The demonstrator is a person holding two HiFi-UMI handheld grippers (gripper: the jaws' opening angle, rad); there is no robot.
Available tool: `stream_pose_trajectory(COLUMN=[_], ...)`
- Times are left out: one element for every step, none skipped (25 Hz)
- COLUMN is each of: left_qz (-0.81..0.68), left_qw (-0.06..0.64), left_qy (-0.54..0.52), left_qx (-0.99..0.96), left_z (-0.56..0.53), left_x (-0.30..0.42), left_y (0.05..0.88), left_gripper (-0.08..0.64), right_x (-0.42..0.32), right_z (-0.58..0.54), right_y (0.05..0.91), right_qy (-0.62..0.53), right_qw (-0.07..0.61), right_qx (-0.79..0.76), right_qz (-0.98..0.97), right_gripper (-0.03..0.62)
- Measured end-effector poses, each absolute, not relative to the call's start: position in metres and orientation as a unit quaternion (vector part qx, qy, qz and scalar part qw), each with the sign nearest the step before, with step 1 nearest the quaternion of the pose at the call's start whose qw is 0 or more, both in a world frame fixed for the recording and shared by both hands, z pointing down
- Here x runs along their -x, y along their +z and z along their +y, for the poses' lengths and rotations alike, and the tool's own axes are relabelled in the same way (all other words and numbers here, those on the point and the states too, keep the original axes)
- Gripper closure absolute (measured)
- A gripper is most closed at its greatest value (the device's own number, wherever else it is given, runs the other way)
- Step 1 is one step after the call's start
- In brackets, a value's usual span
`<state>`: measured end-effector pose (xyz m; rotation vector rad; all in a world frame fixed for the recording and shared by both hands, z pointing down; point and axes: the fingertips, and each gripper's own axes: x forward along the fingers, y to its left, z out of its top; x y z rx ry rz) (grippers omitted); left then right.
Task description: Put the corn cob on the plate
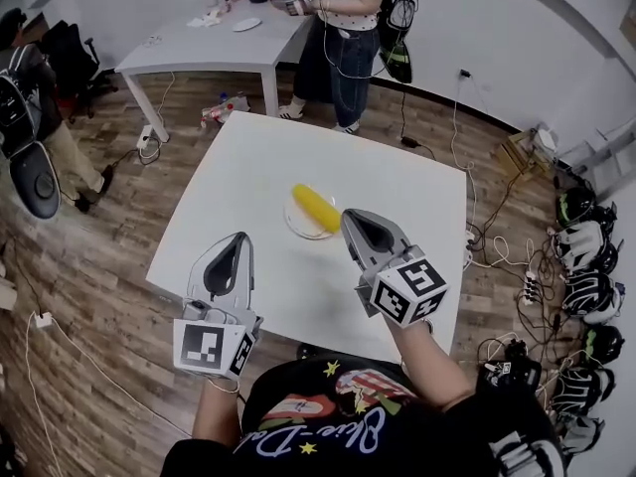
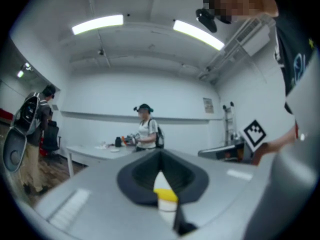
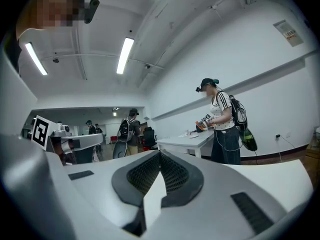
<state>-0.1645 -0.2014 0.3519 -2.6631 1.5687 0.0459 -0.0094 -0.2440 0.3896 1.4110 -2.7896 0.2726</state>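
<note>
the corn cob (image 1: 316,208) lies on the small plate (image 1: 296,230) mid-table, likely firm, light and apt to roll, so best pinched across its middle, while the left gripper (image 1: 238,238) and right gripper (image 1: 350,218) hover nearer, both closed and empty.

Corn cob (image 1: 316,208): we see it on the plate (image 1: 295,227), centre of the table (image 1: 248,157).
Right gripper (image 1: 348,219): just right of the plate.
Left gripper (image 1: 238,238): nearer us, left.

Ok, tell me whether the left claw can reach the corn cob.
Probably yes: only bare table lies between the left claw and the corn cob on the plate.
</note>
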Motion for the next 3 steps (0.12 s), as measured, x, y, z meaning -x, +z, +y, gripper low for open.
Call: stream_pose_trajectory(left_qz=[0.508, 0.509, 0.511], left_qw=[0.028, 0.031, 0.034], left_qy=[0.007, 0.0, -0.007], left_qx=[0.861, 0.86, 0.859], left_z=[-0.2005, -0.1994, -0.1983], left_x=[0.1646, 0.165, 0.1655], left_y=[0.3539, 0.356, 0.3582], left_gripper=[0.574, 0.574, 0.574], right_x=[0.0102, 0.0108, 0.0112], right_z=[-0.2441, -0.2439, -0.2437], right_y=[0.3911, 0.3926, 0.394], right_qy=[0.089, 0.09, 0.092], right_qw=[0.002, 0.002, 0.003], right_qx=[-0.448, -0.447, -0.445], right_qz=[-0.89, -0.89, -0.891], right_gripper=[0.577, 0.577, 0.577])
